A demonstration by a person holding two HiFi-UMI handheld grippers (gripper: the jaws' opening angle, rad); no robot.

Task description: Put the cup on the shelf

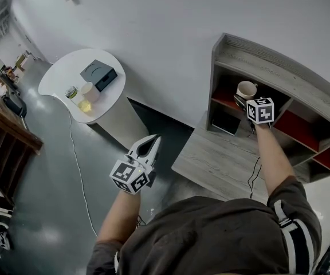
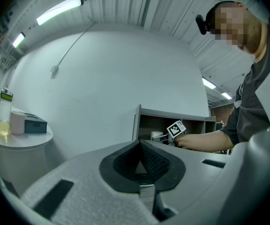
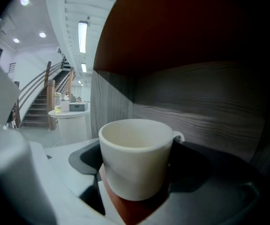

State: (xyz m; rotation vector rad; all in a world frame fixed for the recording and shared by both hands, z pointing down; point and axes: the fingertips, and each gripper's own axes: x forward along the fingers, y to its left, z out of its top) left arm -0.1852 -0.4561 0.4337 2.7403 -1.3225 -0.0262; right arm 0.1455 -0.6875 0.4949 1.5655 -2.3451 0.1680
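Cup carried into the shelf, not yet let go

The right tool (image 1: pixel 243 101) reaches into the upper left compartment of the shelf (image 1: pixel 234 49) with its jaws spread wide and closed on the sides of the white cup (image 3: pixel 135 156), which stands upright between them, handle toward the grey back wall, right over the compartment's red floor (image 3: pixel 125 210). Whether the cup's base touches that floor cannot be told. The left tool (image 1: pixel 152 142) hangs well away from the shelf, jaws together with nothing in them. The carrying looks nearly finished; what seems left is to settle the cup on the red floor, open the jaws and draw the right tool back out without tipping it.
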